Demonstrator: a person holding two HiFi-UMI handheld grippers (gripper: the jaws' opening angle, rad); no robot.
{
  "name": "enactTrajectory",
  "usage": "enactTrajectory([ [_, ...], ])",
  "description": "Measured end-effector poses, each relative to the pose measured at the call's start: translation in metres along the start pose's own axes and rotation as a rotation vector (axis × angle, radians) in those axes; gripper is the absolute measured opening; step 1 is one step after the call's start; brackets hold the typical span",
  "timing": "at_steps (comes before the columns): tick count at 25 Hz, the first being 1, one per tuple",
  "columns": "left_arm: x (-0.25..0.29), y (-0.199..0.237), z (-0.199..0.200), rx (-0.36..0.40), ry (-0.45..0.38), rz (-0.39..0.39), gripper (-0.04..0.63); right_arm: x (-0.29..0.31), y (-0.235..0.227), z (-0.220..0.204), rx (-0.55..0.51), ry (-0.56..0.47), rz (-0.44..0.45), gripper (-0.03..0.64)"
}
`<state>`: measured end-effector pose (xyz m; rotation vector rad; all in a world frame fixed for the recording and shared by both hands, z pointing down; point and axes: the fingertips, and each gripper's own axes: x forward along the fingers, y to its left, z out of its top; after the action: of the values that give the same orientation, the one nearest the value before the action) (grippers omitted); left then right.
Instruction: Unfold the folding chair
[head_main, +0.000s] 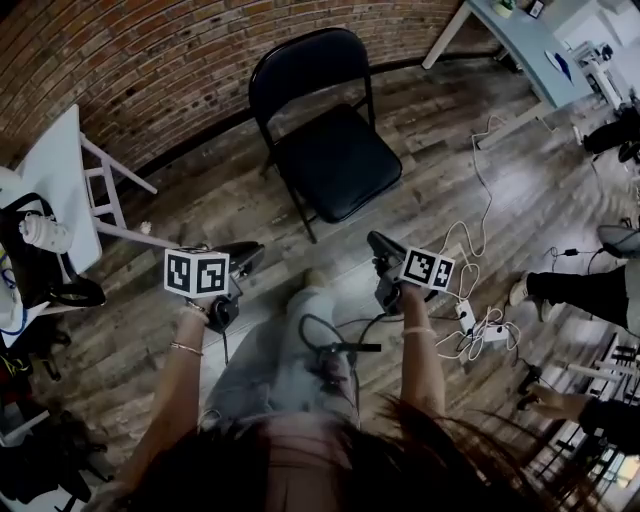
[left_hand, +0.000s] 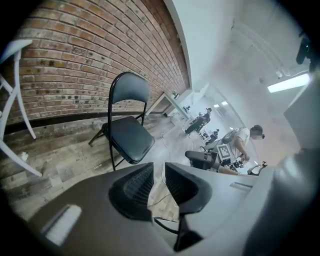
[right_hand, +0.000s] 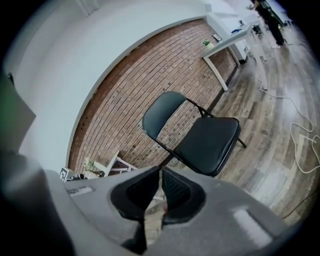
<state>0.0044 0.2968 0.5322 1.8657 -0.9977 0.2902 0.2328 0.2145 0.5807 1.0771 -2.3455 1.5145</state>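
Note:
The black folding chair stands unfolded on the wood floor in front of the brick wall, seat down and backrest upright. Both gripper views also show the chair, standing clear ahead of the jaws. In the head view my left gripper hovers short of it at the lower left, and my right gripper at the lower right; neither touches it. The left gripper has a clear gap between its pads with only floor behind. The right gripper has its pads almost meeting, nothing between them.
A white table with a black bag stands at the left, another white table at the top right. Cables and a power strip lie on the floor to the right. Other people's legs show at the right edge.

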Motion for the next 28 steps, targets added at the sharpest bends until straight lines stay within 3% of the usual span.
enactTrajectory([
  [4,-0.008,-0.02,-0.01,-0.043,0.002,-0.044,0.064,-0.012,0.013,0.001,-0.009,0.004,0.007,0.014],
  [14,-0.021,-0.055,-0.032,-0.03,-0.018,-0.011,0.059,-0.045,0.029,0.003,-0.041,-0.018,0.03,0.014],
  [20,-0.023,-0.086,-0.042,-0.044,-0.052,0.013,0.048,-0.077,0.039,0.004,-0.119,-0.021,0.062,0.012],
  [28,-0.029,-0.145,-0.064,-0.07,-0.107,-0.011,0.025,-0.129,0.034,0.008,-0.223,-0.058,0.02,-0.005],
])
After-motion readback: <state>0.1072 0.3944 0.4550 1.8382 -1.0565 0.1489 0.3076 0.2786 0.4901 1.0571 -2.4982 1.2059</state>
